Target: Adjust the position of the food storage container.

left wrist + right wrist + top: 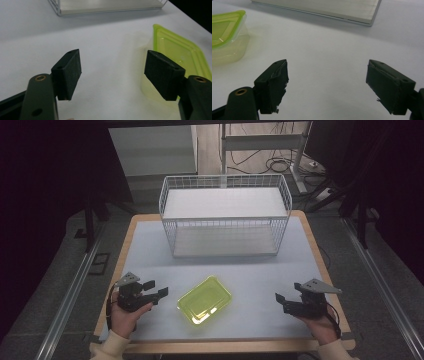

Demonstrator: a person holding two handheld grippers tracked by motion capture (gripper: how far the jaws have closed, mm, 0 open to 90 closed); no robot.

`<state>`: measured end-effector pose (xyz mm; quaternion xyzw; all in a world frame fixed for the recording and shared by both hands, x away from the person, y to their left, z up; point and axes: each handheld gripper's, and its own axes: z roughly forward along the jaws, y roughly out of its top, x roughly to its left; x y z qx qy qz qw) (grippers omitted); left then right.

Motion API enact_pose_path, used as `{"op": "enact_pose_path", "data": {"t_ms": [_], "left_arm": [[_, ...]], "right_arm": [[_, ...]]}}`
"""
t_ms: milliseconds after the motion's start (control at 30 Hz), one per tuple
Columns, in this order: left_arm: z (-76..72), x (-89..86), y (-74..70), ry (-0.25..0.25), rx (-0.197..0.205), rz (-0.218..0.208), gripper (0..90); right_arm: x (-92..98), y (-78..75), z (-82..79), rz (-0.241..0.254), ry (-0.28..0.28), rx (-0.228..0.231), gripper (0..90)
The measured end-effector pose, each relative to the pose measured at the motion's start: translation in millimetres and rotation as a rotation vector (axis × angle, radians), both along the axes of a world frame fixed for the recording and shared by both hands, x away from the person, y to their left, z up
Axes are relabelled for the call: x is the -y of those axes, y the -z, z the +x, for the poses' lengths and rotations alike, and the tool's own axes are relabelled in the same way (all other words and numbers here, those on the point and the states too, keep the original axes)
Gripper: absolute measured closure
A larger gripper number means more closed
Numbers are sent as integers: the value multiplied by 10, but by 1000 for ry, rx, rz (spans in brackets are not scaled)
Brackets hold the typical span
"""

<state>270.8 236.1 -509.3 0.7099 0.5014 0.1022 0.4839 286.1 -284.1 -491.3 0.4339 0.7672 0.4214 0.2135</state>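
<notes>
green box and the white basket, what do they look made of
Green box: likely plastic, see-through yellow-green and glossy, with bright glints on its lid. White basket: looks like coated metal wire, a thin white grid forming the walls, with flat pale shelf boards inside, matte.

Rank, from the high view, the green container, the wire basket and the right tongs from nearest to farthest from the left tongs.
From the left tongs:
1. Green container, just to their right, near the table's front.
2. Right tongs, beyond the container at the table's right front.
3. Wire basket, at the back of the table.
</notes>
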Motion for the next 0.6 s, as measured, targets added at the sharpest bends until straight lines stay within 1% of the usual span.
{"op": "enact_pose_path", "data": {"t_ms": [100, 133, 267, 400, 600], "left_arm": [[-3, -6, -16, 5, -3, -11, 328], [-6, -9, -22, 4, -10, -19, 335], [-14, -14, -42, 0, -15, -25, 339], [-31, -20, -103, 1, 0, -26, 336], [-43, -5, -141, 11, 9, -28, 320]], "right_arm": [[4, 5, 6, -3, 2, -1, 183], [8, 6, 7, -4, 3, 0, 184], [5, -6, -5, -1, 2, 6, 184], [0, -11, -13, -2, 1, 9, 185], [5, 0, -1, -7, 3, 5, 186]]}}
